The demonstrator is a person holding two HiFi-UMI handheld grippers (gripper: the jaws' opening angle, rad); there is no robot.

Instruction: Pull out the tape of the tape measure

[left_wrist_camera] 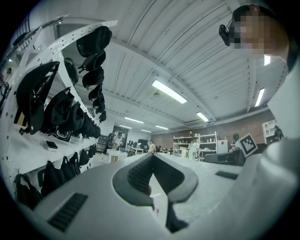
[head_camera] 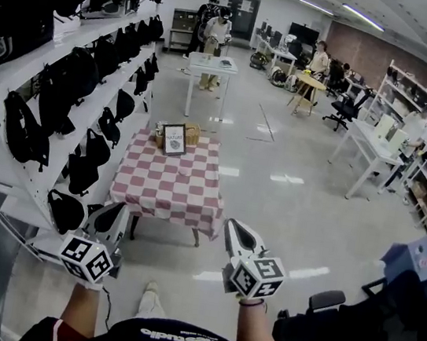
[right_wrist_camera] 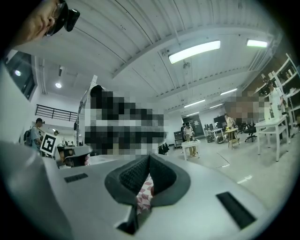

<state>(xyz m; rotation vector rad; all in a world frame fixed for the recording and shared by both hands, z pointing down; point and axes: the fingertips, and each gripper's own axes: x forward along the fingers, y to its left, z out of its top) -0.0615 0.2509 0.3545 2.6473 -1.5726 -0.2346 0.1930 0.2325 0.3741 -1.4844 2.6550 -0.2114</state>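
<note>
Left gripper (head_camera: 114, 213) and right gripper (head_camera: 234, 228), both closed tight on nothing, hang level short of the checked worktop (head_camera: 167, 187), seemingly because work has not begun; the tape measure cannot be made out, perhaps lying by the framed sign (head_camera: 174, 139).

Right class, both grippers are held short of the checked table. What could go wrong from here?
Both the left gripper and right gripper are shut and empty; arriving that way, they may shove things rather than grasp. No tape measure can be made out on the checked table; reaching its far edge could topple the framed sign.
</note>
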